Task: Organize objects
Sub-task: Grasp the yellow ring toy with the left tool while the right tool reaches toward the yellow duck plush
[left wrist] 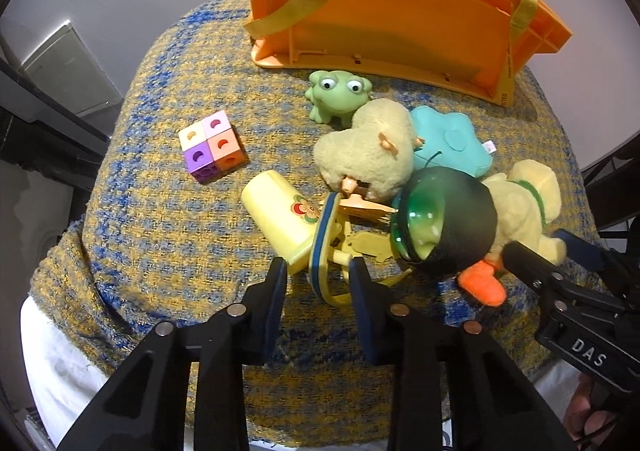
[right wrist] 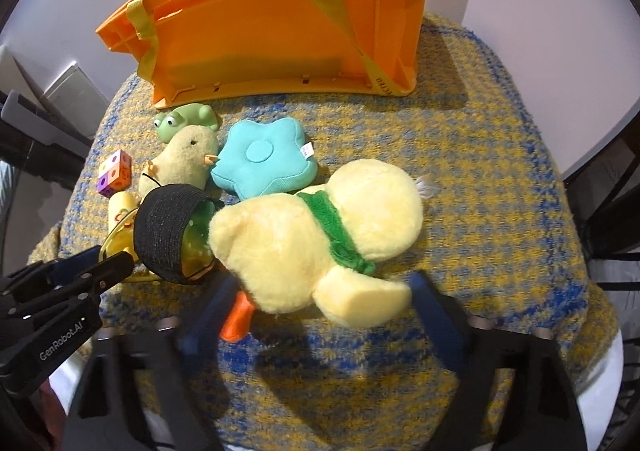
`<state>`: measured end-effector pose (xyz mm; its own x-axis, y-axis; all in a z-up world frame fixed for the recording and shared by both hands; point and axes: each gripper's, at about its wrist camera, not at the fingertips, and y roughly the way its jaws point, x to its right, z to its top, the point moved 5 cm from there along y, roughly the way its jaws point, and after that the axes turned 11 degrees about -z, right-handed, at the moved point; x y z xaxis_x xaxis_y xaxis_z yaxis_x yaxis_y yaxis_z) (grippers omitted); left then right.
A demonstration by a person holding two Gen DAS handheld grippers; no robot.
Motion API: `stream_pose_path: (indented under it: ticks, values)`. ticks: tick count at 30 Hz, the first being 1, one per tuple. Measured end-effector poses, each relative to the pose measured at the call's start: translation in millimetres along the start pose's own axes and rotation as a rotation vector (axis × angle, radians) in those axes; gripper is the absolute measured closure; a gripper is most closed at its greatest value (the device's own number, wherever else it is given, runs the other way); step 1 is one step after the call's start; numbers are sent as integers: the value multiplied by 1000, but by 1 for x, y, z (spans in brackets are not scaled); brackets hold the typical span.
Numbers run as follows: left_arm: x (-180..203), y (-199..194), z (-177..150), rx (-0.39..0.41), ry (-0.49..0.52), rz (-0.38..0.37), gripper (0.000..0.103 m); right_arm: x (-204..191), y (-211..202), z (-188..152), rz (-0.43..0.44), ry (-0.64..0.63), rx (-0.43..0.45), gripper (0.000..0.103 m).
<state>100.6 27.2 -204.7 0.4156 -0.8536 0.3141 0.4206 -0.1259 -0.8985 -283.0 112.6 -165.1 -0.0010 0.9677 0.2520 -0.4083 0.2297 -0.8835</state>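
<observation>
A pile of toys lies on the woven yellow-blue cloth. My left gripper [left wrist: 318, 265] is open, its fingers either side of the blue-rimmed strap end of a pale yellow bottle [left wrist: 280, 217]. My right gripper [right wrist: 320, 291] is open, its fingers spread around the large yellow plush duck [right wrist: 320, 219] with a green scarf and orange foot [right wrist: 238, 317]. Next to the duck lies a black and green round toy [left wrist: 444, 219], also in the right wrist view [right wrist: 168, 227]. An orange crate [left wrist: 400, 7] with yellow straps stands behind.
A green frog [left wrist: 340, 91], a beige plush chick [left wrist: 368, 147], a teal star cushion [right wrist: 264, 159] and a pastel block cube [left wrist: 210, 145] lie between the pile and the crate. The cloth's front edge drops off near both grippers.
</observation>
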Motion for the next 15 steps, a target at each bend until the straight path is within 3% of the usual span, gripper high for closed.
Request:
stream_pose_path:
  ticks: [1, 6, 11, 12, 13, 15]
  values:
    - [1, 0, 0, -3, 7, -7, 89, -1, -1, 0, 10, 0, 5, 39]
    - [3, -6, -1, 3, 15, -33, 90, -10, -9, -4, 54, -14, 18, 79]
    - [6, -17, -1, 16, 28, -54, 93, -8, -14, -5, 55, 4, 25, 85]
    - [8, -20, -1, 21, 34, -56, 93, -8, -17, -6, 55, 4, 29, 89]
    - [9, -22, -1, 24, 37, -58, 93, -8, -19, -6, 56, 7, 32, 102]
    - [11, -25, 0, 29, 46, -62, 93, -9, -26, -6, 53, 15, 40, 102]
